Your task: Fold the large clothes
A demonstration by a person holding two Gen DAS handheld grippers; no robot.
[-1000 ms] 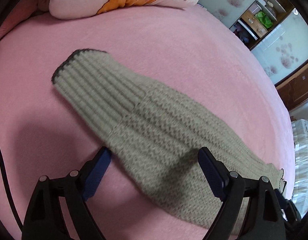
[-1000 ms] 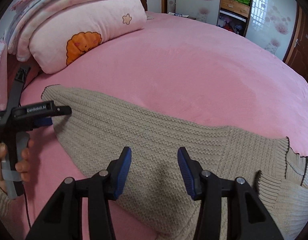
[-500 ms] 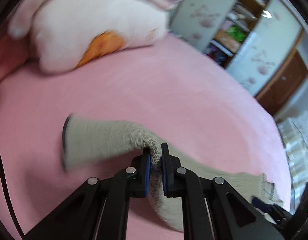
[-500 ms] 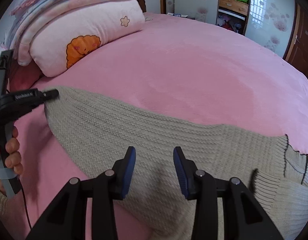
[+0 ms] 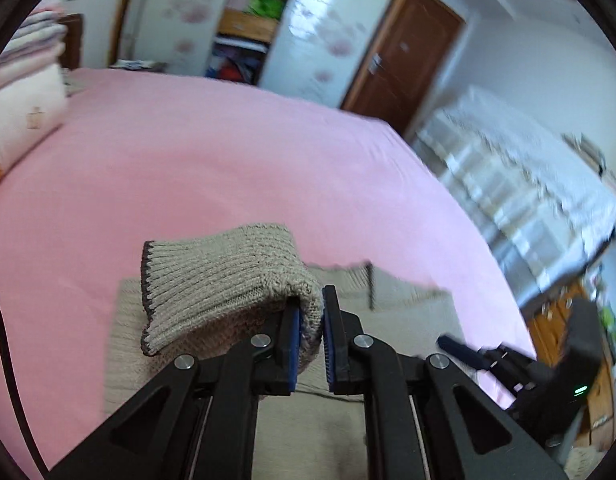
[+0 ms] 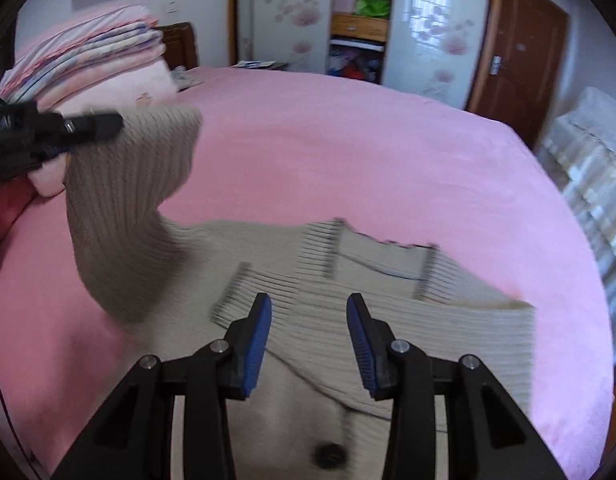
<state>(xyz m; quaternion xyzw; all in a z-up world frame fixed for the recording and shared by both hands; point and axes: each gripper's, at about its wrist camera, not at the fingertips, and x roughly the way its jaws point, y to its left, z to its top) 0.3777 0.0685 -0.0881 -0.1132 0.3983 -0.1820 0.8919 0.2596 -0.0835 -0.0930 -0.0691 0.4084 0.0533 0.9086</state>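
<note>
One beige knitted cardigan lies spread on the pink bed, filling the lower middle of the right wrist view. Its weave is chunky and ribbed, with dark trim along the cuff and neckline, and a dark button shows near the bottom edge. The sleeve is lifted off the bed: the left gripper has its fingers clamped tight on a fold of it, the ribbed cuff jutting toward the left of that frame. From the right wrist, the same sleeve rises in an arc to the upper left. The right gripper hovers over the cardigan's body, fingers partly apart and gripping nothing. Folded quilts are stacked at upper left.
</note>
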